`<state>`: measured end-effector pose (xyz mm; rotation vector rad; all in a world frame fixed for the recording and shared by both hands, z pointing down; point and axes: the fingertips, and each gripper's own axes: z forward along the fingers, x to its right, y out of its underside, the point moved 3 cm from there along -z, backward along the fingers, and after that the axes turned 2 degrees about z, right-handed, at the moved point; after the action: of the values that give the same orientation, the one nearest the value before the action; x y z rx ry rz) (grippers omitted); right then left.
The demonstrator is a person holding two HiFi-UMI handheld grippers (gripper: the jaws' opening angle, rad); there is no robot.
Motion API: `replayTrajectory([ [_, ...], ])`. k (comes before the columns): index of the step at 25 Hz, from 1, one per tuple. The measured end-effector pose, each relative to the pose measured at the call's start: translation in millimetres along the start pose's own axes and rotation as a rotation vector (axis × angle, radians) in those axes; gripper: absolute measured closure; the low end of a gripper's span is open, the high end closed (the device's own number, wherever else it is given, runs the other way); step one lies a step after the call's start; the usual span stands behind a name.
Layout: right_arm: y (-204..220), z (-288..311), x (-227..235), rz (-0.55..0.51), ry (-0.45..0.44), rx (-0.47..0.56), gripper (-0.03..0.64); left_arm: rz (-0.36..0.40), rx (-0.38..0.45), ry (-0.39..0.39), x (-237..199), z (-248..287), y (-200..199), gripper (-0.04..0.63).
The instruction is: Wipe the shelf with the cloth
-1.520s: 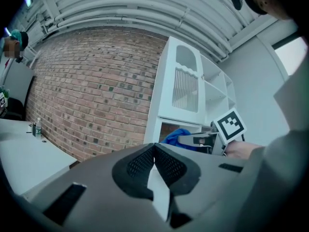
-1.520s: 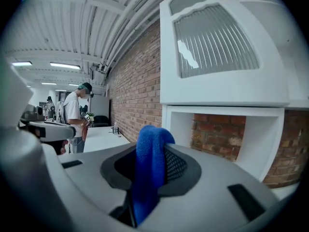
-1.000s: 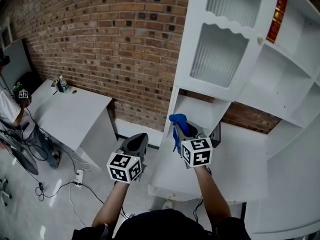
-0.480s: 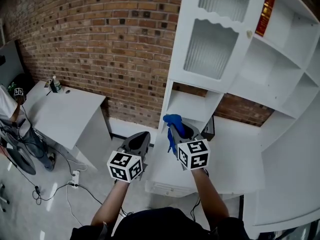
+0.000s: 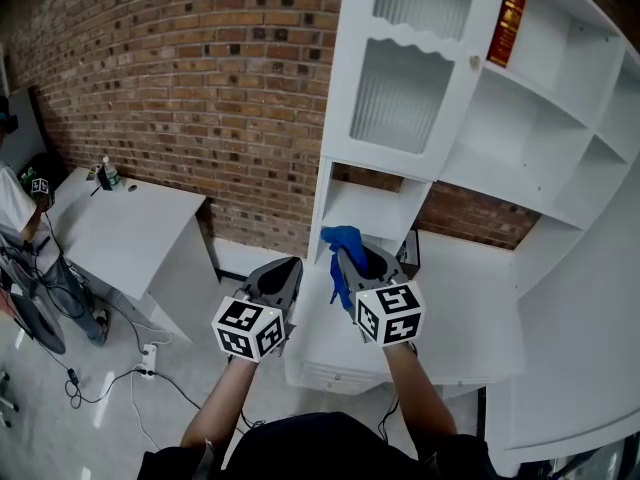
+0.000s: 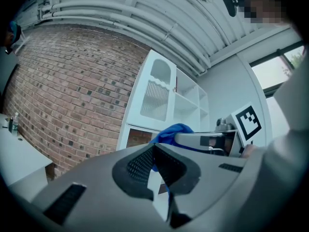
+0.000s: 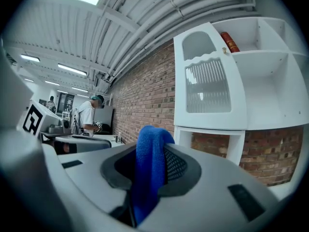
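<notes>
Holding a blue cloth, the right gripper has its two jaws pressed together on the fabric. The cloth is folded over the jaw tips and hangs down between them. The left gripper is just to the left of the right one, at about the same height. Its jaws are closed against each other with nothing between them.

Directly ahead of both grippers stands a tall white cabinet against a red brick wall. The open shelf under its ribbed glass door lies just beyond the cloth. Whether the cloth touches the shelf cannot be made out.

High above and to the right of the right gripper, a red book stands in an upper compartment. Well to the left of the left gripper is a white table with a small bottle on its far corner, and a person stands beyond it at the edge.
</notes>
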<state>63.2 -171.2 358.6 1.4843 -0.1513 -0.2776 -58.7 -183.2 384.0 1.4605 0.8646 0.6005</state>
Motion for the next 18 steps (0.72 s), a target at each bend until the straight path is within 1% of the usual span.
replayTrajectory([
  [3,-3.7,-12.4,3.2,0.001,-0.007,0.008,0.512,0.010,-0.007,-0.011,13.1,1.1,-0.3,0.578],
  [8,-5.6,-34.4,7.9,0.001,-0.017,0.018,0.512,0.004,-0.016,-0.028,29.6,2.2,-0.2,0.578],
  [18,-0.8,-73.8,14.3,0.013,-0.014,0.024,0.512,0.028,-0.028,-0.011,68.2,0.9,-1.1,0.578],
])
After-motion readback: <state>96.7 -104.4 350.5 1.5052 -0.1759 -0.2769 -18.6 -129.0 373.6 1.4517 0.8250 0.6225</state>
